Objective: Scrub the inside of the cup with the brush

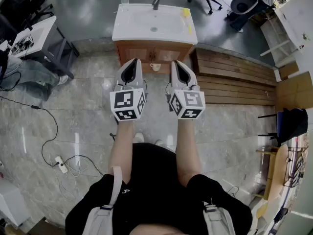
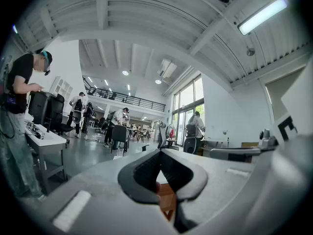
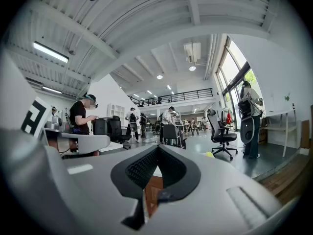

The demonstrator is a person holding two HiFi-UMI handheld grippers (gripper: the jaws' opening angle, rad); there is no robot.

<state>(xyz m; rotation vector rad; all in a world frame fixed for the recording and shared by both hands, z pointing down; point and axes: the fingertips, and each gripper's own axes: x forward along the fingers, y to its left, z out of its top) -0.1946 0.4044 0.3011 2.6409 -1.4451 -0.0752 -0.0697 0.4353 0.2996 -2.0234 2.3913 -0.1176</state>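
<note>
Left tool (image 1: 132, 65) and right tool (image 1: 178, 66) sit closed, empty; reaching unopened, they would likely shove the cup (image 1: 155, 67) instead of gripping.

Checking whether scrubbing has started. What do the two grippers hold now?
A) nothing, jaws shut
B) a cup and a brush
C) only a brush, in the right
A: the left gripper and right gripper are held out short of the sink, jaws closed with nothing between them.
</note>
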